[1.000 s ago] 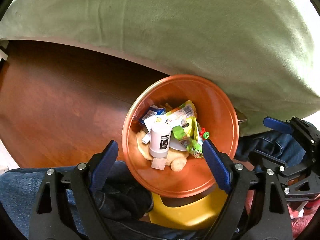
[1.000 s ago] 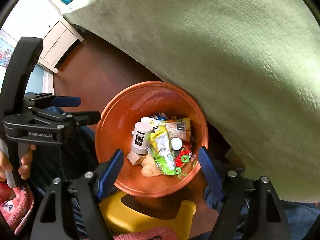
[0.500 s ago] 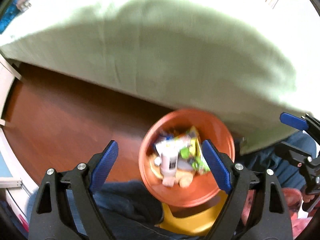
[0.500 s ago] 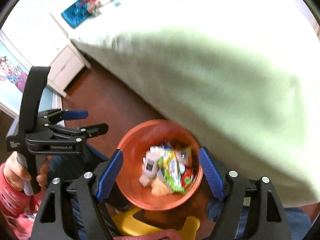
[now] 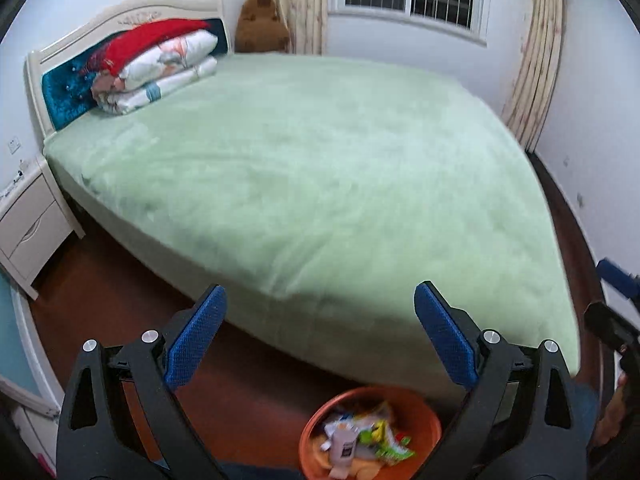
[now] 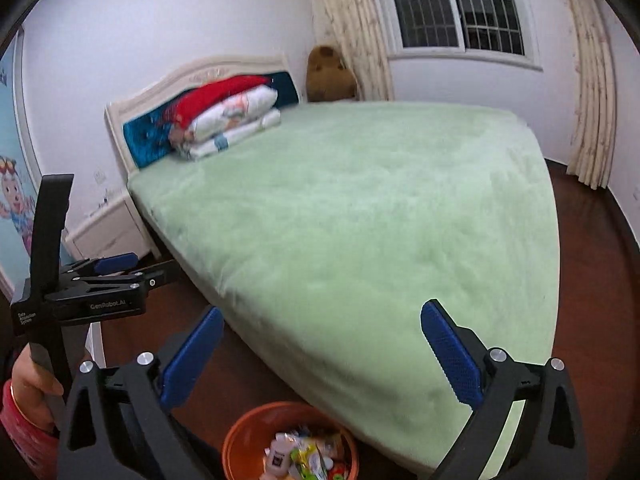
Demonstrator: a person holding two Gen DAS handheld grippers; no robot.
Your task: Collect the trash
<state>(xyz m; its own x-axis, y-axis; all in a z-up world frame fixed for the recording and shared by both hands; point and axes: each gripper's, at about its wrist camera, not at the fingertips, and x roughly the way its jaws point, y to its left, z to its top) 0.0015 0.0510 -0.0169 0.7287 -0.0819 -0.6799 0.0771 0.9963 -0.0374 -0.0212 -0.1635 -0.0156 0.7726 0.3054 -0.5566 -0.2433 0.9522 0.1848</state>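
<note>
Currently my left gripper (image 5: 316,336) and right gripper (image 6: 322,350) are gaping wide, just opened, empty; overfull orange bin (image 5: 428,420), bottom centre, is risking spillage.

The bin (image 5: 370,432) sits on the floor (image 5: 120,304) before the bed's (image 5: 320,184) near corner; trash (image 5: 364,440) lies in it, folded bedding (image 5: 156,68) on the bed's far end.

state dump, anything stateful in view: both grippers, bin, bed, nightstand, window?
left gripper: open, nothing between the jaws, which have just been opening
right gripper: open, empty, jaws also just opened wider
orange bin: upright on the floor, trash inside, no lid
bed: green cover smooth, no trash visible on it
folded bedding: stacked at the headboard
nightstand: drawers closed
window: dark outside, curtains drawn aside
</note>
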